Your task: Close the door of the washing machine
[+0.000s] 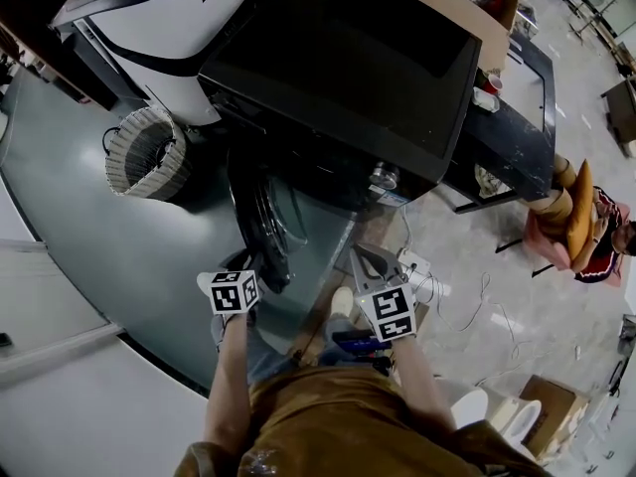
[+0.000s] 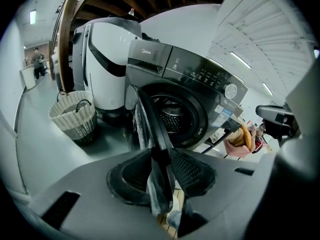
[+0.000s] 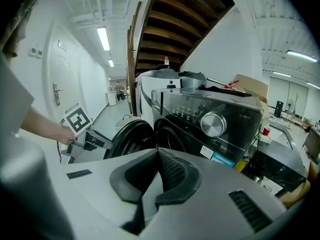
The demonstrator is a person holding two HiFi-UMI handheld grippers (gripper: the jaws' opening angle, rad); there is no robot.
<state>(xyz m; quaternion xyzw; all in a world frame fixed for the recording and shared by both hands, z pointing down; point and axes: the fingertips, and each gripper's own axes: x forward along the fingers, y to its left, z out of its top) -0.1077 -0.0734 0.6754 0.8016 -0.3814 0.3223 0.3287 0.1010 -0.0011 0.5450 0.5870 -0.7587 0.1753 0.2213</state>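
Left tongs (image 2: 162, 156) pinch the door (image 2: 149, 115), which half-hides the drum (image 2: 173, 118).

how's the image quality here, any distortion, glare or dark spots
Head view: dim, the dark grey washing machine almost featureless black on top. Left gripper view: strong fisheye with black corners, the round black door curves across it, sharp. Right gripper view: same fisheye, the ceiling strip light glares white, the silver dial catches a highlight.

The head camera peers steeply down on the dark grey front-loading washing machine (image 1: 348, 78). The left gripper (image 2: 161, 166) camera sits hard against its round black door (image 2: 150, 121); the right gripper (image 3: 156, 169) camera views the same door from further back.
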